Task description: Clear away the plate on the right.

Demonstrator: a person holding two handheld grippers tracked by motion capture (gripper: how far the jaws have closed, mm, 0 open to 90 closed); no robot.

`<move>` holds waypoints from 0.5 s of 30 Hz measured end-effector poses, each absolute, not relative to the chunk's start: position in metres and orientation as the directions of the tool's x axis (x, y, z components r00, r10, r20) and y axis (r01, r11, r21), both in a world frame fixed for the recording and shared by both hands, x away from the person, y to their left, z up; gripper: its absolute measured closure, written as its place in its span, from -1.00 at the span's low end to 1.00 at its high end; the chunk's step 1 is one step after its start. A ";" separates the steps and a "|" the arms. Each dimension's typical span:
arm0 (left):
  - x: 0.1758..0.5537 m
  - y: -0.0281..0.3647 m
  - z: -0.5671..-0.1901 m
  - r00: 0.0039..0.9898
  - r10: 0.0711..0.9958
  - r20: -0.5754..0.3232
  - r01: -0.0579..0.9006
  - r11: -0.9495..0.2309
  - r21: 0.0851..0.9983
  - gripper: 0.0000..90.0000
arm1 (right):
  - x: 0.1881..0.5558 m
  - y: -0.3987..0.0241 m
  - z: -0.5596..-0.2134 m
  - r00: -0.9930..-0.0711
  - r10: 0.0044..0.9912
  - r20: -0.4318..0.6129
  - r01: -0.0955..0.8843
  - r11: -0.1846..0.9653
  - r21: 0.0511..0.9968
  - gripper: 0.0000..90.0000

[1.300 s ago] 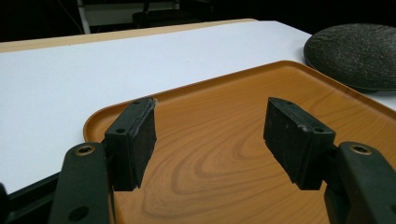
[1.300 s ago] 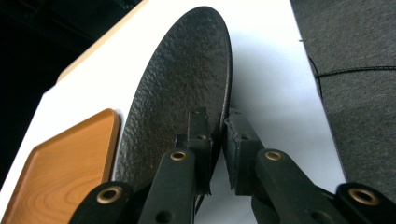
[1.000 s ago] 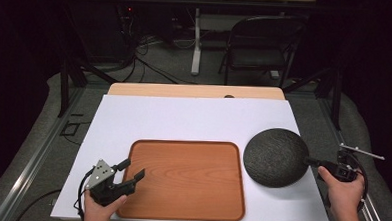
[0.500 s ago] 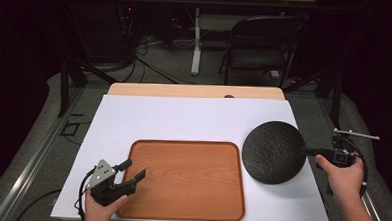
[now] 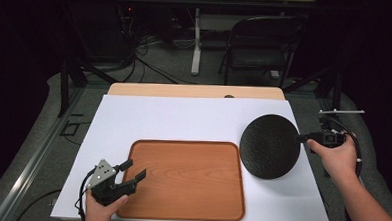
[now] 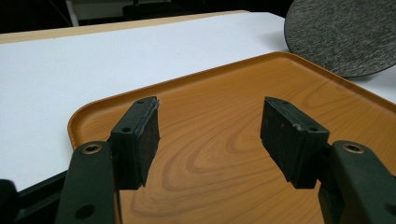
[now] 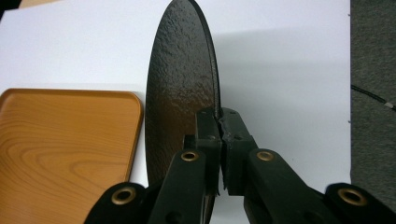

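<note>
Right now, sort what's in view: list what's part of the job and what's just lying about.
In the job:
- dark round plate, clamped at its rim by the right gripper
- wooden tray
- left gripper, open over the tray's corner

Lying about:
- folding chair
- floor cables

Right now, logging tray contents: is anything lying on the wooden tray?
No, the wooden tray is bare; the dark plate is held beside it.
</note>
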State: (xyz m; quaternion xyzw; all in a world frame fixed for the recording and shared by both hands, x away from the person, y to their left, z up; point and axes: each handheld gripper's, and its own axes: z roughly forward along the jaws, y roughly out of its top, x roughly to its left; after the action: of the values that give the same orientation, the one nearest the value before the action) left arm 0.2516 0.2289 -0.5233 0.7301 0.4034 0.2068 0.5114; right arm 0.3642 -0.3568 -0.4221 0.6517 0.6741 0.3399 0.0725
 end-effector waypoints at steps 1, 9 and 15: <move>0.252 0.229 -0.523 0.589 0.801 -0.110 0.377 -0.152 0.914 -0.16 | 0.366 -0.355 -0.420 -0.140 0.930 0.339 0.833 -0.074 0.548 0.95; 0.252 0.229 -0.524 0.593 0.798 -0.111 0.379 -0.154 0.913 -0.16 | 0.381 -0.337 -0.404 -0.174 0.947 0.271 0.851 0.006 0.525 0.95; 0.252 0.229 -0.524 0.598 0.794 -0.108 0.377 -0.159 0.913 -0.16 | 0.393 -0.327 -0.396 -0.195 0.952 0.236 0.864 0.053 0.500 0.95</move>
State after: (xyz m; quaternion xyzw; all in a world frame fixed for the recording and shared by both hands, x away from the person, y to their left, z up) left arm 0.2516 0.2289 -0.5242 0.7333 0.3993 0.2044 0.5110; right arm 0.3931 -0.3268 -0.3959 0.6297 0.7212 0.2779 0.0790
